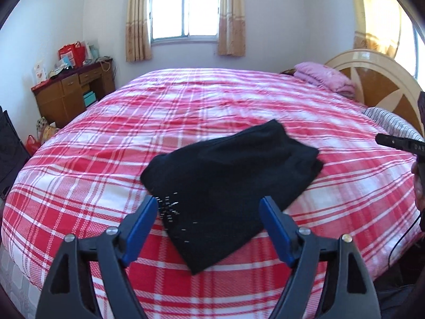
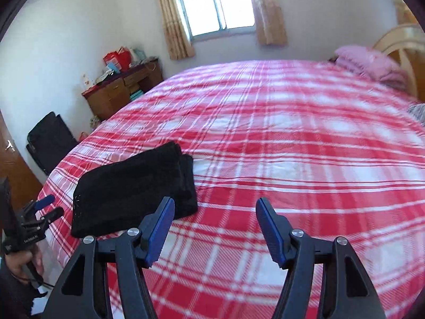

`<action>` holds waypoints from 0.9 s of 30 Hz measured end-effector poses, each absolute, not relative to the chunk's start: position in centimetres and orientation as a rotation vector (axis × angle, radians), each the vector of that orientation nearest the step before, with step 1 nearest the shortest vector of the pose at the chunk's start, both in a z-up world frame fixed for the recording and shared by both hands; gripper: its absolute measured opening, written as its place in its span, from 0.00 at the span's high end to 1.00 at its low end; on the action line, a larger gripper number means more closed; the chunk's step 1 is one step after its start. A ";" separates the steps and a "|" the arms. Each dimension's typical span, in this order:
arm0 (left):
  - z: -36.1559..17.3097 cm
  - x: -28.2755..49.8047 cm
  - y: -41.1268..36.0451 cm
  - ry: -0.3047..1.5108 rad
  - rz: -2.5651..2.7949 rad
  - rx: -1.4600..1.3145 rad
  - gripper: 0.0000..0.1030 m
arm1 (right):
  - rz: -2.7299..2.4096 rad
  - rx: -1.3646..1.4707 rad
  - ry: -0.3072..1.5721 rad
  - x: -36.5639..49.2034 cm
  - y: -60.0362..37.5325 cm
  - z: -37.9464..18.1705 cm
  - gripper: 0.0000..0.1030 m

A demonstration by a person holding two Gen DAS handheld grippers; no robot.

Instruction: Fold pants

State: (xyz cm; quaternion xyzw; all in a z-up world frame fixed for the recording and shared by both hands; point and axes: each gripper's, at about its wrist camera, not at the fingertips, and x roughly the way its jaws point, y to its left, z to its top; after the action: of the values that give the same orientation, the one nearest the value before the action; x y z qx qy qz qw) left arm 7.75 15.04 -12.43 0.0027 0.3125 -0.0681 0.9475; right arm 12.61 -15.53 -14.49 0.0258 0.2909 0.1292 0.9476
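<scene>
- Lying folded into a compact dark bundle, the black pants point(image 1: 228, 170) rest flat on the red-and-white plaid bedspread point(image 1: 239, 98), near the bed's near edge; small pale specks show on the corner closest to the left wrist camera.
- Left gripper point(image 1: 208, 204): blue-padded jaws spread wide, nothing between them, raised above the near corner of the pants. Contact with the fabric not evident.
- Right gripper point(image 2: 215, 207): jaws likewise spread wide and empty, over bare bedspread just to the right of the pants point(image 2: 132, 188); its left pad overlaps the bundle's edge in the right wrist view, touching or not I cannot tell.
- Right wrist view also catches the left gripper point(image 2: 50, 207) at the far left edge, held in a hand point(image 2: 20, 261), beside the mattress edge.
- Surface: bedspread covers the whole bed, mostly smooth, with light creases toward the far side.
- Headboard point(image 1: 377, 79), pale wood with darker fan-shaped panels, on the right. A folded pink quilt point(image 1: 326, 77) sits against it; a striped pillow point(image 1: 390, 122) lies closer in.
- Far wall: window point(image 1: 186, 10) with beige curtains point(image 1: 136, 18) either side, bright daylight.
- Left corner: brown wooden desk point(image 1: 69, 93) with drawers, top cluttered, red bag point(image 1: 71, 53) among the items.
- A black suitcase point(image 2: 50, 141) stands against the left wall, well apart from the desk.
</scene>
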 end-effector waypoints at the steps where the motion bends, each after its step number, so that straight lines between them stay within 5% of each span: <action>1: -12.1 7.5 14.8 0.629 -0.145 0.006 0.21 | 0.261 0.048 0.584 11.8 -15.7 -14.1 0.36; 4: -11.0 6.5 13.9 0.602 -0.157 0.009 0.19 | 0.230 0.002 0.555 9.6 -16.0 -12.8 0.34; 8: -9.7 5.5 13.2 0.548 -0.160 -0.004 0.05 | 0.203 -0.042 0.479 6.7 -16.0 -11.1 0.31; 27: -8.8 3.8 11.8 0.502 -0.207 0.004 0.02 | 0.226 -0.138 0.392 3.6 -14.5 -9.6 0.29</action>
State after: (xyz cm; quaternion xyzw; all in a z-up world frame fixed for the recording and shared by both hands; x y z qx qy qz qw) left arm 3.81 11.77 -8.85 0.0020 0.2479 -0.1024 0.9634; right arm 3.61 -14.55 -9.62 -0.0684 0.1939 0.1119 0.9722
